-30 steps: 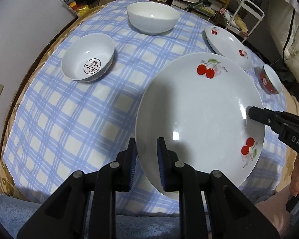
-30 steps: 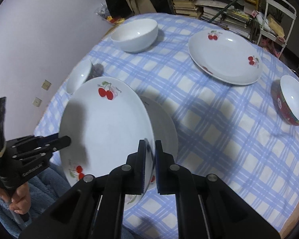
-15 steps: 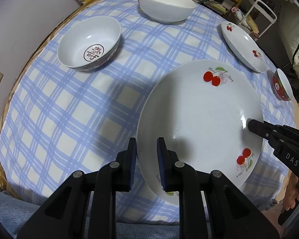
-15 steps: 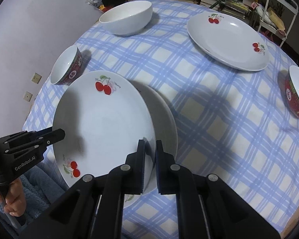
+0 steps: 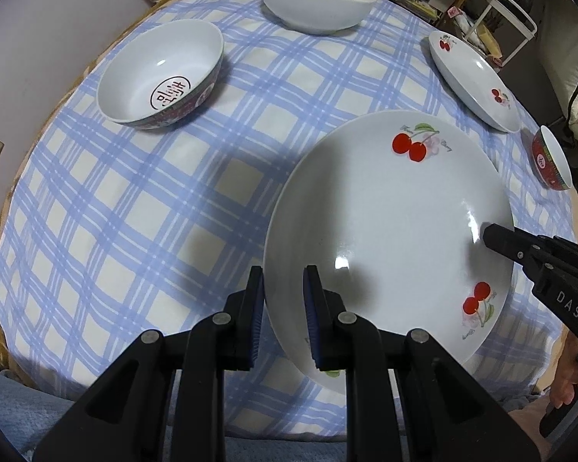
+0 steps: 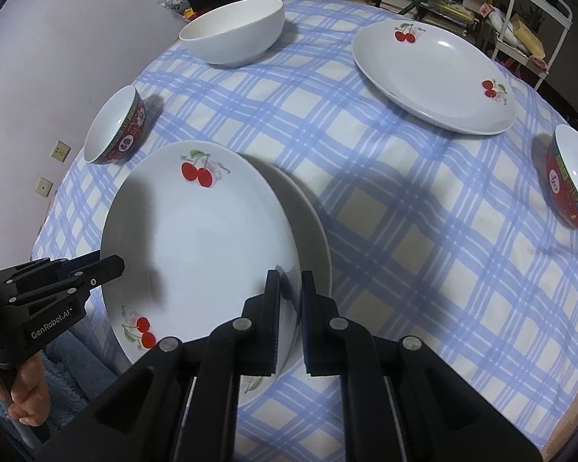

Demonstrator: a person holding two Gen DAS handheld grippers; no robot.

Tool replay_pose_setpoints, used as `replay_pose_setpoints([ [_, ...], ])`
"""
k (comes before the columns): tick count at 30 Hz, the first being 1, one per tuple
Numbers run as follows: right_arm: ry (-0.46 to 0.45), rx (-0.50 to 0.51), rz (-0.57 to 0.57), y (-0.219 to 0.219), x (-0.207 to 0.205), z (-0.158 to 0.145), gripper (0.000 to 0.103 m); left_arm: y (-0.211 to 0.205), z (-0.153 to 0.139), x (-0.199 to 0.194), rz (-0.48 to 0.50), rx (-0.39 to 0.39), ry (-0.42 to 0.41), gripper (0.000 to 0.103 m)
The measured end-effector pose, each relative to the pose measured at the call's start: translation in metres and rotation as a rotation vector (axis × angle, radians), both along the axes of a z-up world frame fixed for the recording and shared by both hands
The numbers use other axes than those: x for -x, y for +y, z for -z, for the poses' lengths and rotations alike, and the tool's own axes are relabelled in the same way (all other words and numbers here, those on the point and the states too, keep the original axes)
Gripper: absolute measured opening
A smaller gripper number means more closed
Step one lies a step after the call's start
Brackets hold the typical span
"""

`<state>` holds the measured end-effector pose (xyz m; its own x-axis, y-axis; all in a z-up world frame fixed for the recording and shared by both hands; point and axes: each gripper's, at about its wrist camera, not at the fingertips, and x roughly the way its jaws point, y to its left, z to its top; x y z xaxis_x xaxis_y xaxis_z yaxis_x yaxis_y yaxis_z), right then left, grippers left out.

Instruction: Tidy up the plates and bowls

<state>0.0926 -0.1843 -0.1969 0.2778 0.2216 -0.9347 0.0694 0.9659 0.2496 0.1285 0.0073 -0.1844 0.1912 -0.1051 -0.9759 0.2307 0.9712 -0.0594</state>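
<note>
A white plate with red cherries hangs tilted just above a second white plate that lies on the checked tablecloth. My left gripper is shut on the cherry plate's near left rim. On the opposite rim my right gripper is shut as well. Each gripper shows in the other's view: the right gripper at the plate's right edge, the left gripper at its left edge. Only the right edge of the lower plate shows.
On the round table stand a red-patterned bowl, a plain white bowl, another cherry plate and a second red bowl. Shelves and a white rack stand behind.
Both grippers have sunk with the cherry plate between them, bringing it closer to the plate on the table. Both grips are unchanged.
</note>
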Motion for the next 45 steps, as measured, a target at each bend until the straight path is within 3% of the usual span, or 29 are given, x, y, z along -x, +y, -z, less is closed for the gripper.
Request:
replay_pose_setpoints([
  [31,0.01,0.039,0.015,-0.001,-0.003,0.009,0.011,-0.004,0.013,-0.001,-0.01,0.015,0.028,0.019],
  [45,-0.008,0.031,0.022,-0.002,-0.005,0.009,0.011,-0.005,0.01,0.003,-0.005,-0.014,0.0,0.018],
])
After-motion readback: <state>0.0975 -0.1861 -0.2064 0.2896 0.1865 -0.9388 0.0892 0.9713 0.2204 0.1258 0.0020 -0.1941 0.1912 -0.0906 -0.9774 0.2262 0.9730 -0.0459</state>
